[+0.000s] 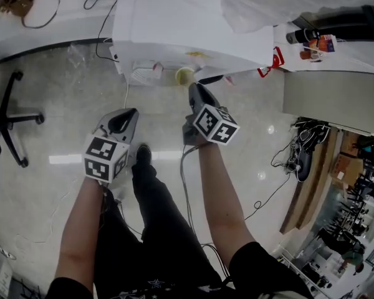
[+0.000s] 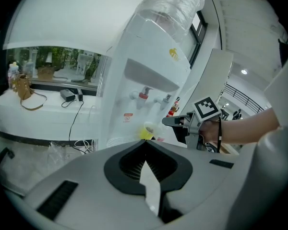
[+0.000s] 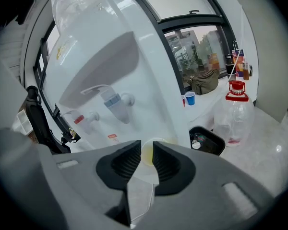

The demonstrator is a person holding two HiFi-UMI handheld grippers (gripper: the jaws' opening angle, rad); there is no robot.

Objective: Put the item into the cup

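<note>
Cup: the thin yellow cup (image 1: 184,75) sits pinched by its wall in the right tongs (image 3: 147,150), in front of the water dispenser (image 2: 134,104).
Handling: it looks light and crushable (paper, likely), so a gentle pinch near the rim suits.
Other side: the left tongs (image 2: 145,145) are closed, empty.
Views: the left gripper view shows the whole cup below the taps, the right gripper view only a sliver.

Floor (image 1: 62,104): pale, glossy, ceiling lights glinting off it | white water dispenser (image 1: 174,23) stands by a white counter (image 1: 43,30) | black office chair (image 1: 12,123) at left | window (image 2: 53,63) shows greenery outside
</note>
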